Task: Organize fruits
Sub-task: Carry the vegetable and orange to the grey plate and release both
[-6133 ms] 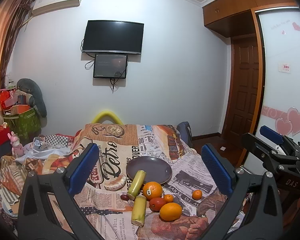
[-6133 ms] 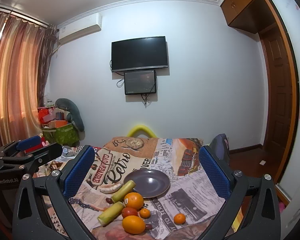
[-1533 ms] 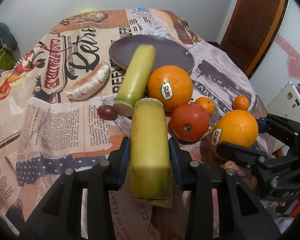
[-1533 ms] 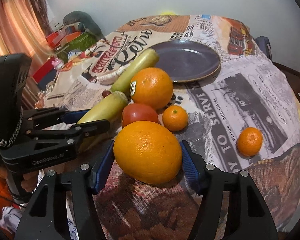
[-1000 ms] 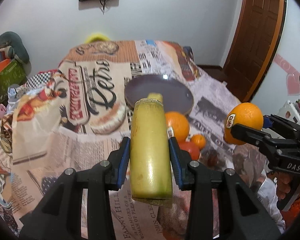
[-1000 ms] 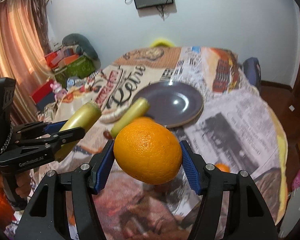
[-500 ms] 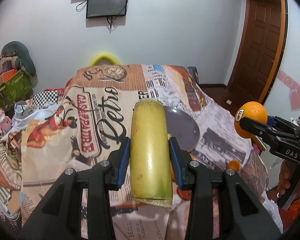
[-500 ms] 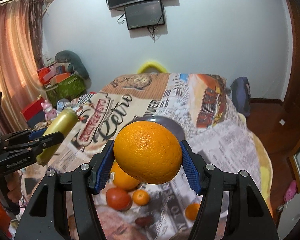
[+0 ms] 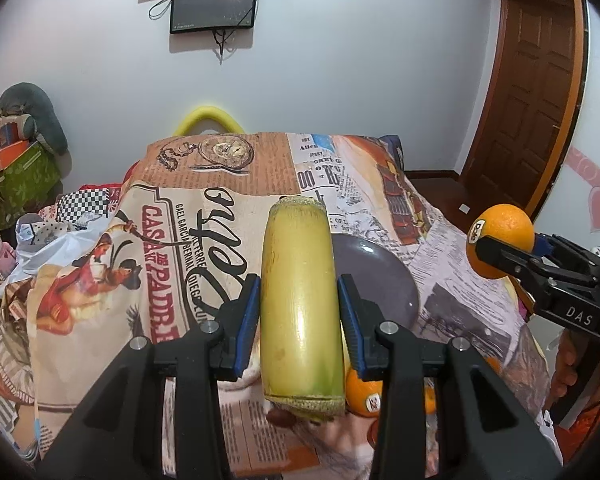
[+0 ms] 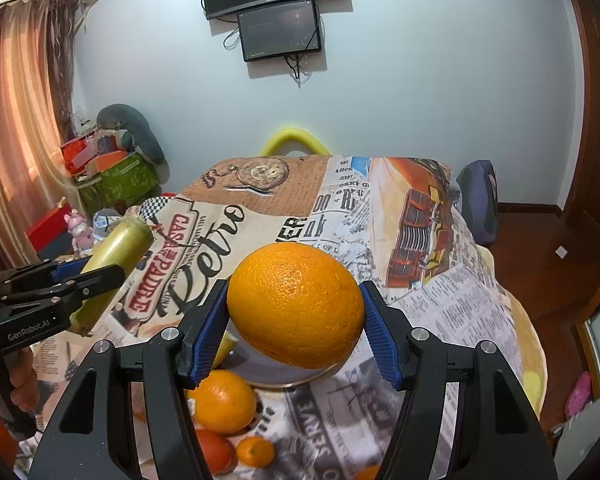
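Carrying both loads to the plate [image 9: 396, 276] is the step in hand, as I judge it. The left gripper [image 9: 299, 312] is clamped on a yellow-green sugarcane piece [image 9: 300, 300], pads pressed to its flanks, the stalk lying along the fingers and jutting well past their tips. The right gripper [image 10: 294, 322] is closed around a large orange [image 10: 296, 304], squeezed at its widest part. Both are held up above the desk [image 9: 100, 280], clear of its newspaper-print cloth.

The grey plate lies below and ahead, partly hidden behind each load. Lower down, a second orange [image 10: 222, 400], a tomato [image 10: 216, 450] and a small mandarin [image 10: 256, 452] sit on the cloth just beside the plate's near edge.

To do this well, bring one gripper down at a time so the two do not crowd each other over the plate. Lower the stalk flat, lengthwise to one side, leaving room. Set the orange down until it bears on the plate before opening, since it is round and would likely roll off if dropped. Approach from above to avoid knocking the fruit at the near rim
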